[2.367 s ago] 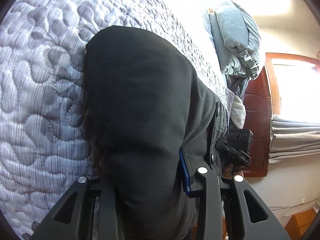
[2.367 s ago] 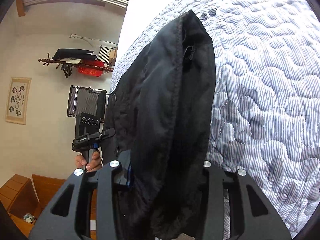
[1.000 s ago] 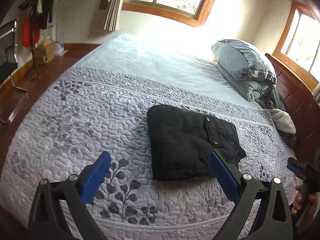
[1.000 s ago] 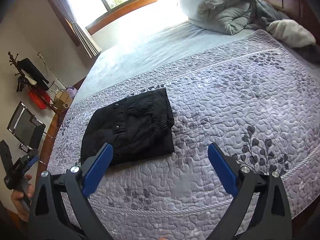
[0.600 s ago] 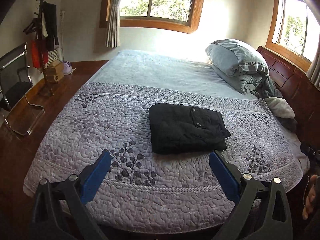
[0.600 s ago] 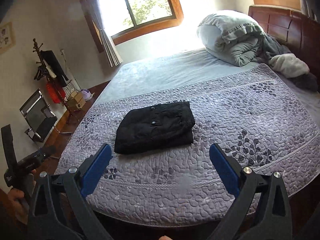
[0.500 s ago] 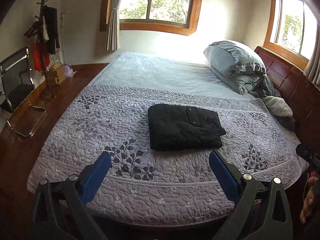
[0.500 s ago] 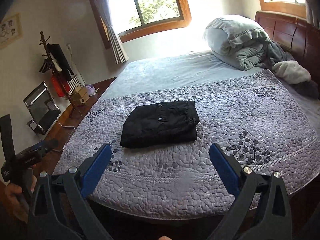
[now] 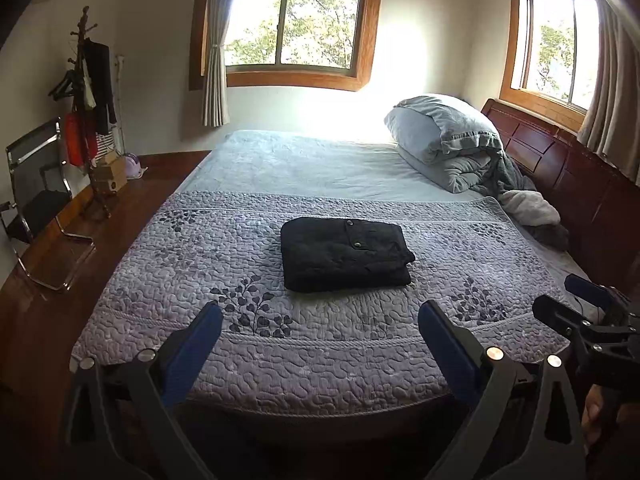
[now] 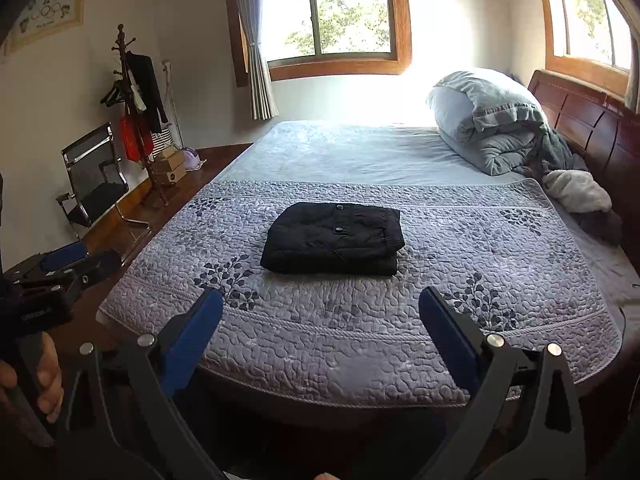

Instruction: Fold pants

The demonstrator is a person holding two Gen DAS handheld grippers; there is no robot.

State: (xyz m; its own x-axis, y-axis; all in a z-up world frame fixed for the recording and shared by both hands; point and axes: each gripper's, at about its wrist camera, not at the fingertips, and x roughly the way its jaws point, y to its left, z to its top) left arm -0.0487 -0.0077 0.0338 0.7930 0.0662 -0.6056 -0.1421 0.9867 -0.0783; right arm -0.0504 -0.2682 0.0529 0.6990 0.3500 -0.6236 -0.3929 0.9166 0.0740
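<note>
The black pants [image 9: 346, 254] lie folded in a neat rectangle on the purple quilted bedspread [image 9: 280, 344], near the middle of the bed; they also show in the right wrist view [image 10: 334, 238]. My left gripper [image 9: 320, 322] is open and empty, held back off the foot of the bed. My right gripper [image 10: 320, 308] is open and empty too, also back from the bed edge. Each gripper shows at the edge of the other's view: the right one [image 9: 588, 312], the left one [image 10: 60, 268].
A rolled grey duvet and pillow [image 9: 448, 140] lie at the head of the bed by the wooden headboard [image 9: 560, 164]. A chair [image 10: 94, 176] and a coat rack [image 10: 138, 104] stand on the wooden floor to the left.
Both grippers let go of the pants, opened, and pulled back and up from the bed. The folded pants now lie still on the quilt, farther away in both views.
</note>
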